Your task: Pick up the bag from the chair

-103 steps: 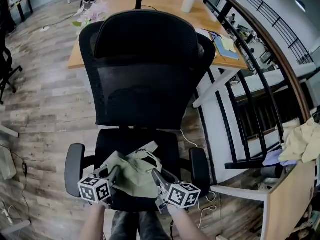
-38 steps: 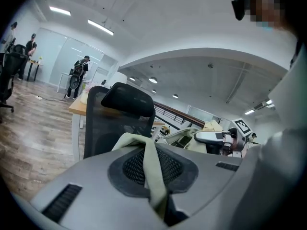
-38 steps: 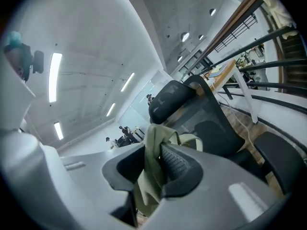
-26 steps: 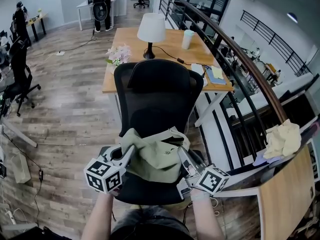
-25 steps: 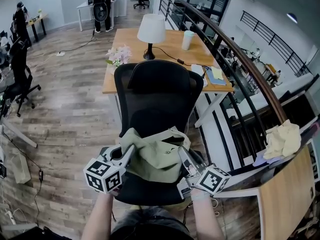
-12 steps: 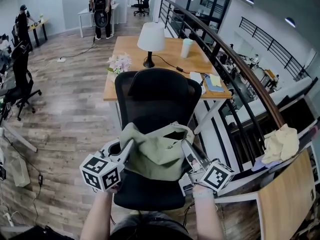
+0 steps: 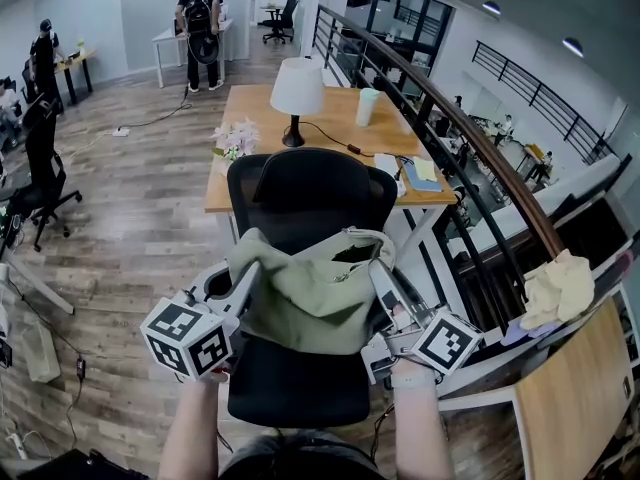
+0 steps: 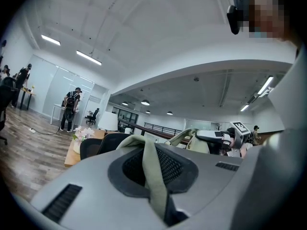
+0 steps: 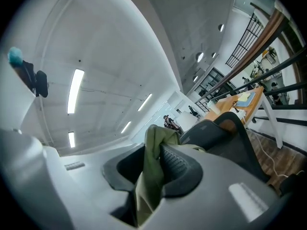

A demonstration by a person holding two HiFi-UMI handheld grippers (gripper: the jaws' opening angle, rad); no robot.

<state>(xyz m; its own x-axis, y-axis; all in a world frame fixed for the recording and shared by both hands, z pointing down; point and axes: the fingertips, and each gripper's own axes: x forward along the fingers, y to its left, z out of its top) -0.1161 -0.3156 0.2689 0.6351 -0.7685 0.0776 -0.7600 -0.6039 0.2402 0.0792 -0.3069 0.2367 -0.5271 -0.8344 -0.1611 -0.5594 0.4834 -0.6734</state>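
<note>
the scene is looked upon from head height, forward and steeply down, with the chair and desk taken in from a little way off. each gripper view is taken from just behind its own jaws and is tilted upward, so much ceiling is caught. the bag and the chair are shared by all 3 views.
</note>
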